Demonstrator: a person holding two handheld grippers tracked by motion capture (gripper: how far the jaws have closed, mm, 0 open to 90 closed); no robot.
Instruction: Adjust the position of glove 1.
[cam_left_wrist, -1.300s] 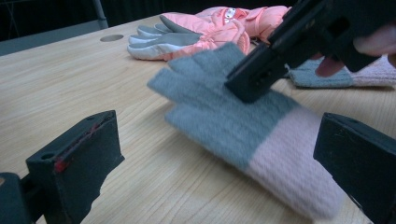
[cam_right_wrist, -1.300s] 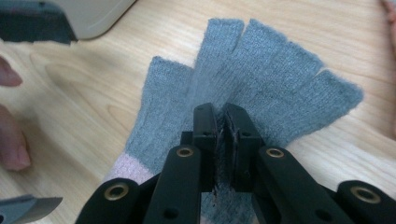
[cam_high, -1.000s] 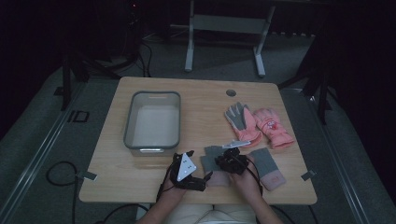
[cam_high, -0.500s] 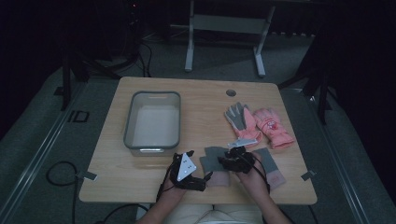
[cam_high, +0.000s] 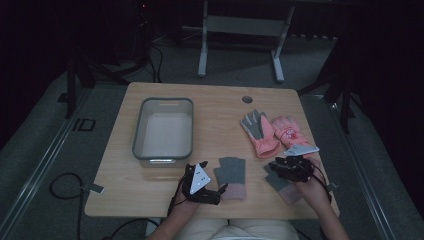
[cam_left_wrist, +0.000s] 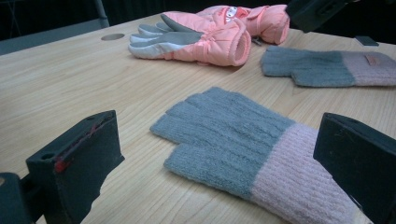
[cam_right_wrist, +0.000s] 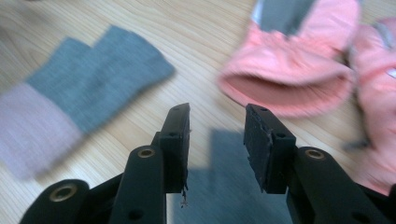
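Here, a person at a wooden table (cam_high: 150, 190) works two hand-held grippers among four gloves. The right gripper (cam_high: 280, 167) hangs above the right grey knit glove (cam_high: 280, 182), jaws parted a modest way and holding nothing; in the right gripper view the pink ski gloves (cam_right_wrist: 299, 70) lie just ahead and to the right of the jaws, cuffs toward them, long axis running away up the table. This hand is by far the nearer to that pair. The left gripper (cam_high: 216, 192) sits with jaws spread wide on either side of the pink cuff of the left knit glove (cam_left_wrist: 233, 140), not pressing it. A grey bin (cam_high: 139, 140) stands to the left. Against a second ago, the right gripper has swung rightward off the table's middle, its jaws having just opened; the left has kept its place.
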